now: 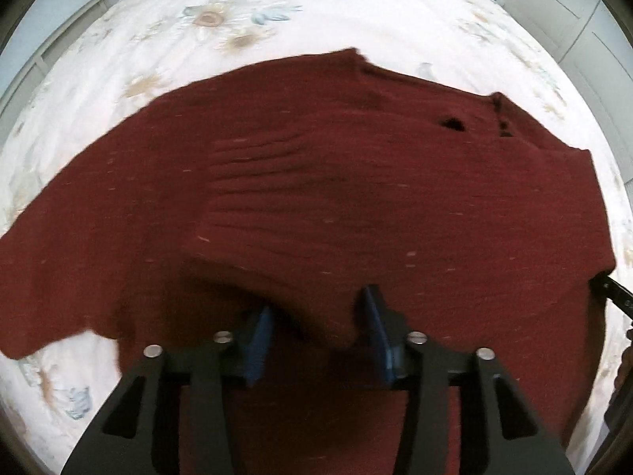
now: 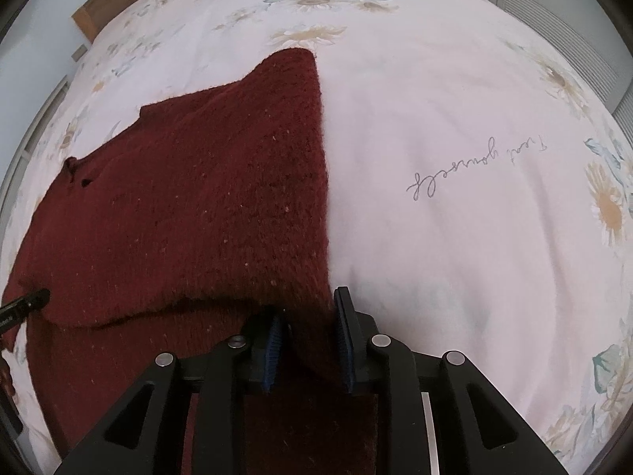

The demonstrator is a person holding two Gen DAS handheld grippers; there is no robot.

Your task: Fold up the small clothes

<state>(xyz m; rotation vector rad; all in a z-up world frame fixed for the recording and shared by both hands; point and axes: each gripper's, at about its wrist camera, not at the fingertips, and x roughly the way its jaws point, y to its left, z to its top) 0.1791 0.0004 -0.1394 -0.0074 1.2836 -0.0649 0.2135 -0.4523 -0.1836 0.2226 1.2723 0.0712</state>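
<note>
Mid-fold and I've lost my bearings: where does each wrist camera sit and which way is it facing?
Left wrist: on the left tool, facing steeply down at the dark red sweater on the floral bedspread; its blue pads stand apart around a fabric fold.
Right wrist: on the right tool, facing steeply down at the sweater's right edge; fabric sits between its pads.
Shared: sweater, bedspread; each shows the other tool's tip at its frame edge.

Upside-down script "...yourself" on bedsheet

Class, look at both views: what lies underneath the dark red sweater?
The floral bedsheet shows around the dark red sweater, evidently continuing beneath. Anything else under the knit is covered.
</note>
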